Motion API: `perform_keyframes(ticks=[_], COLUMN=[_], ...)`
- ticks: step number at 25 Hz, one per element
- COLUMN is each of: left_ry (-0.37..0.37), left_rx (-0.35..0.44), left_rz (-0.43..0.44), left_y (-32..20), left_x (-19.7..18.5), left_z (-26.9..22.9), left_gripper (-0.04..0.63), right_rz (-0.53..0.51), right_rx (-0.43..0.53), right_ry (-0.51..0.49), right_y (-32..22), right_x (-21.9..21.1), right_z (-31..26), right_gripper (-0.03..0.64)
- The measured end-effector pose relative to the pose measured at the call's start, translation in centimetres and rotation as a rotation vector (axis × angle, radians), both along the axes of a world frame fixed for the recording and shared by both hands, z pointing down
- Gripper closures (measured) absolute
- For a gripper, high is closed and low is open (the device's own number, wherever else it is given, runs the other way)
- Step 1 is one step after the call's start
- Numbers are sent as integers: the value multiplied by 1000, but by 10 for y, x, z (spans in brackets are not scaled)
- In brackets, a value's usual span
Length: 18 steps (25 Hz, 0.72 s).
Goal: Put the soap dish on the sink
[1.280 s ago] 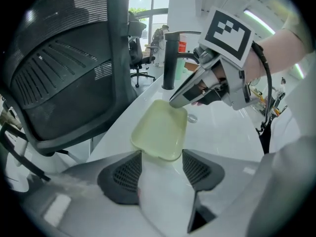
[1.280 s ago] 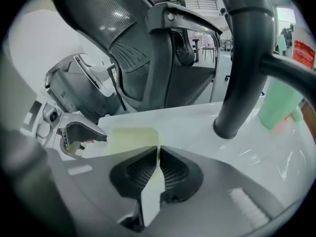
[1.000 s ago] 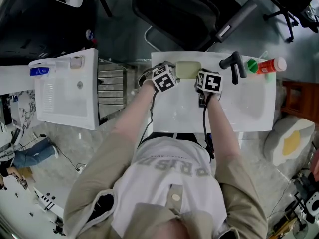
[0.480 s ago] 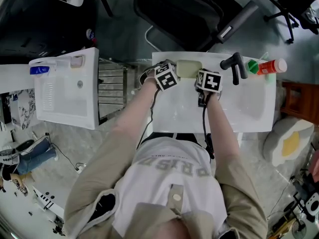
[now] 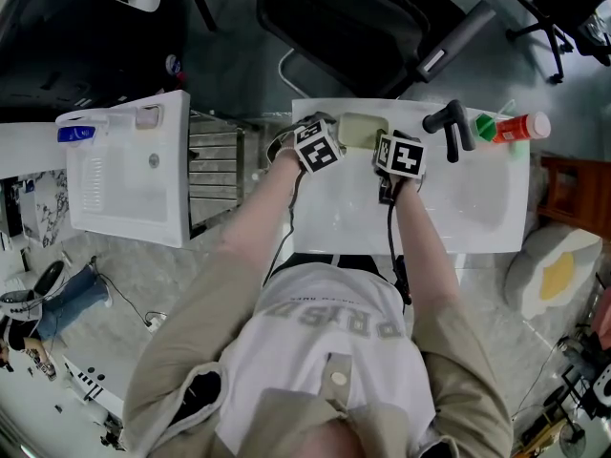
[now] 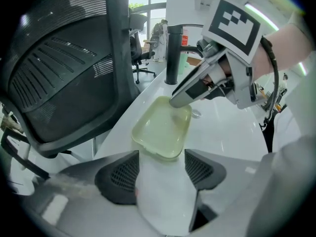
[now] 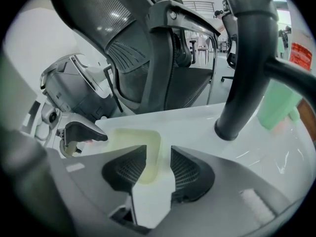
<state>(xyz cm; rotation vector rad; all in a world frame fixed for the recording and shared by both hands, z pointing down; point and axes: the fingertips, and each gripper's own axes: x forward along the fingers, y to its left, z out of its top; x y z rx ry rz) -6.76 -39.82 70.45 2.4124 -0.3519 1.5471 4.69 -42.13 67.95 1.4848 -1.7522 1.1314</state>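
Flanking soap dish (image 5: 361, 130), downtilted tongs (image 6: 162, 157) (image 7: 165, 157) newly parted

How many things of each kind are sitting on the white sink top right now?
Soap dish: 1
Black faucet: 1
Containers: 2, a green container and an orange container
Total: 4

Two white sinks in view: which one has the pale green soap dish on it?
The sink with the black faucet, straight ahead of the person. The soap dish lies on its far rim, left of the faucet; the other sink stands apart, leftward.
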Motion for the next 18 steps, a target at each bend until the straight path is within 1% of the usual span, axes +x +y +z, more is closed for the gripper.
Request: perform_keyframes(ticks=[3,8,10,13,15,18], left_ry=[9,28,51,115,178,286], left_rx=[2,12,32,73,102,175], left_rz=[-6,-24,-39,-90,-147,-226], left_y=[0,-1,-3,-9,-13,-19], left_x=[0,-1,-1,-1,-2,-4], left_z=[-2,-9,-18,-41,-59,-94], left_gripper=[287,281,279,279,279,279], right_rz=[3,8,14,32,34,25], right_rx=[28,75,107,175,242,355], right_ry=[-7,-21,-27,-45,-52,-49], right_y=[-3,-6,-7,-8,-9,-8], right_x=[1,1,1,3,5,7], right_z=[-5,-15,-23,-41,-59,-94], right_gripper=[439,428,425,423,423,425])
